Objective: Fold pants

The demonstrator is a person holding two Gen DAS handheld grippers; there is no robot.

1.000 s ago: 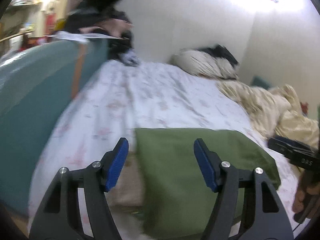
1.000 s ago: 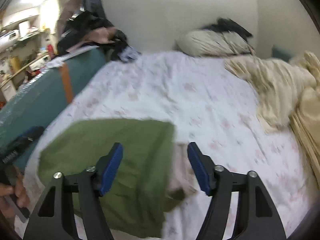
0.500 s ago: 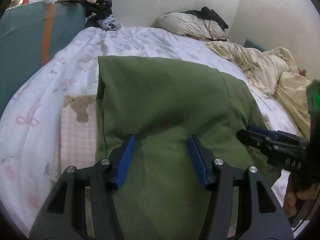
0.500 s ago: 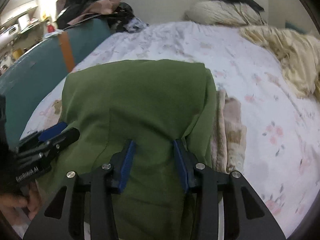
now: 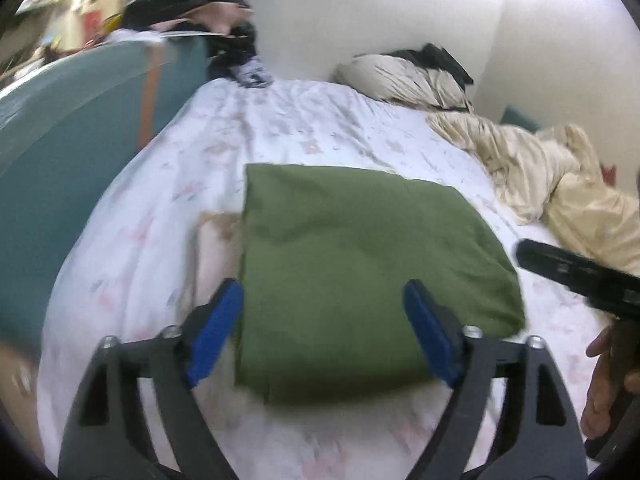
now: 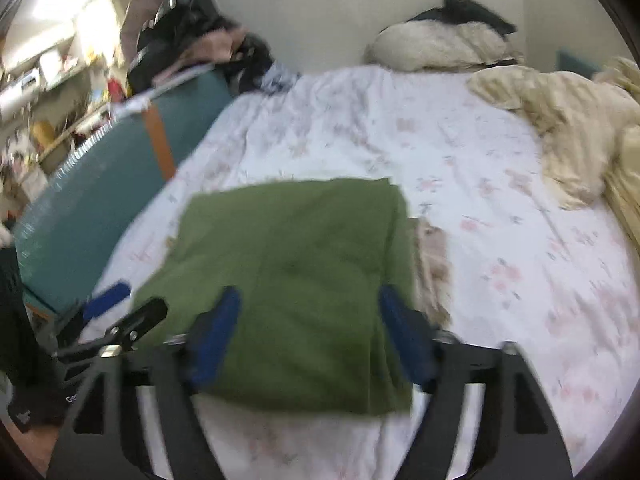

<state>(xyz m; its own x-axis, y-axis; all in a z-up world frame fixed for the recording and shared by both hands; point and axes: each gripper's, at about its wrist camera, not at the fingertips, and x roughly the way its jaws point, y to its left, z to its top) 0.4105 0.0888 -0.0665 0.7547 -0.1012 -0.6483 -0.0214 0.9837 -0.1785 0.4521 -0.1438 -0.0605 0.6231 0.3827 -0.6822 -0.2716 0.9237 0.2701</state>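
The bed (image 5: 320,128) carries the green pants (image 5: 360,264), folded into a compact rectangle near its front edge and overlapping a pink cloth (image 5: 216,248). Both the left tool (image 5: 324,332) and right tool (image 6: 308,332) hang above it, spread wide and empty. A careless regrasp could snag that cloth or drag the fold apart.

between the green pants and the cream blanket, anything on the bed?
Only bare floral sheet shows between the pants and the blanket in the right wrist view; a beige cloth lies against the pants' edge.
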